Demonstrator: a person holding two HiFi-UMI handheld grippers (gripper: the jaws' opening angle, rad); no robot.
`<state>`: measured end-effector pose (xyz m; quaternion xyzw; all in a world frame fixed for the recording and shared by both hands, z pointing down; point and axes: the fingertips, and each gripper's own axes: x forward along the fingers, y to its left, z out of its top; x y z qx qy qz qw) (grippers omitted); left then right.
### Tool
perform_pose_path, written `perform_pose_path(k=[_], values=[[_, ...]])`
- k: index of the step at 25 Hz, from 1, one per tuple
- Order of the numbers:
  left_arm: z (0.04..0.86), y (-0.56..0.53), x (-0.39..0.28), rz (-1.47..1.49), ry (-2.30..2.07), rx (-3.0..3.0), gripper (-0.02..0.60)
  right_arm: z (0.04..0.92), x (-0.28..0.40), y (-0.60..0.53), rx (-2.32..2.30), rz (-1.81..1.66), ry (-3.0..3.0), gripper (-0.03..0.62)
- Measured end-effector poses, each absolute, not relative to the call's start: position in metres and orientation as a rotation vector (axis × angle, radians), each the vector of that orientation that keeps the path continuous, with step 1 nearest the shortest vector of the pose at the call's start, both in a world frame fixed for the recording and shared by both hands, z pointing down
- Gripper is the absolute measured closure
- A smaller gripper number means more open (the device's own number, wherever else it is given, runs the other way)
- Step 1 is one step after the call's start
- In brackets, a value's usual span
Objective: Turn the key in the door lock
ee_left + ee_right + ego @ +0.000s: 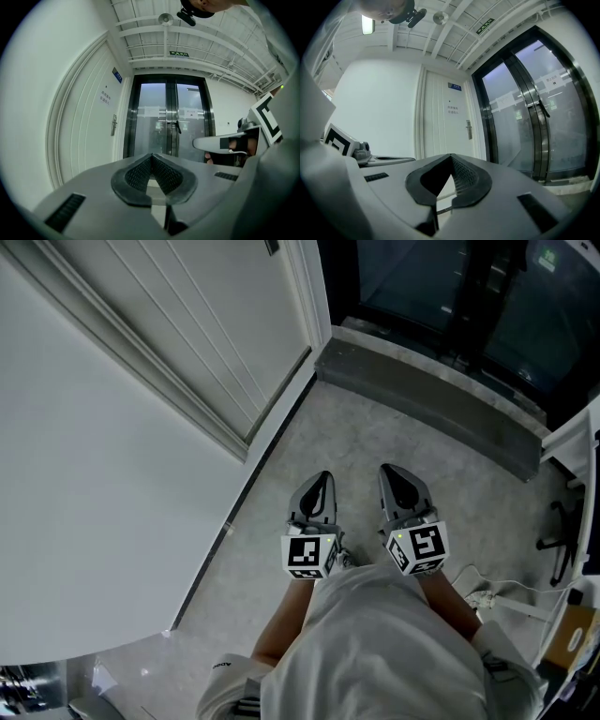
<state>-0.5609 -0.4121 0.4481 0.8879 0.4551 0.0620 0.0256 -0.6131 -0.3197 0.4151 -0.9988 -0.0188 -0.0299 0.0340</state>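
Blue plate on the white door: I saw pale print, too small to read.
Notice below it: two lines I could not read.
Green sign on the ceiling beam: lettering was unreadable.
Papers on the glass doors: unreadable too.

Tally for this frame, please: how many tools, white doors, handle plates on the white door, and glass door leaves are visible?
Tools: 2, left tool and right tool
White door: 1
Handle plate: 1
Glass door leaves: 2
Total: 6
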Motion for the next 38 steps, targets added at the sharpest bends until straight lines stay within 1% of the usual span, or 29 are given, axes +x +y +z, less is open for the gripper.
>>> perform_pose_path(k=[3,7,14,24,32,38], values=[[0.445,-0.403,-0.532,0.184,1.405,2.739,0.572,0.414,-0.589,-0.312,-3.071,-0.098,-0.073,0.602],[0.445,-0.383,-0.511,0.196,1.425,2.740,0.572,0.412,-0.563,-0.288,-3.056,-0.103,-0.087,0.602],[0.457,-0.357,-0.458,0.181,1.334,2.784,0.572,0.434,-0.505,-0.252,-3.049,-0.126,-0.035,0.602],[0.448,-0.265,-0.367,0.148,1.235,2.856,0.572,0.438,-0.413,-0.165,-3.032,-0.155,0.119,0.602],[0.452,-0.203,-0.330,0.167,1.195,2.881,0.572,0.436,-0.368,-0.097,-3.032,-0.152,0.153,0.602],[0.454,-0.180,-0.288,0.172,1.167,2.893,0.572,0.444,-0.327,-0.067,-3.024,-0.171,0.148,0.602]])
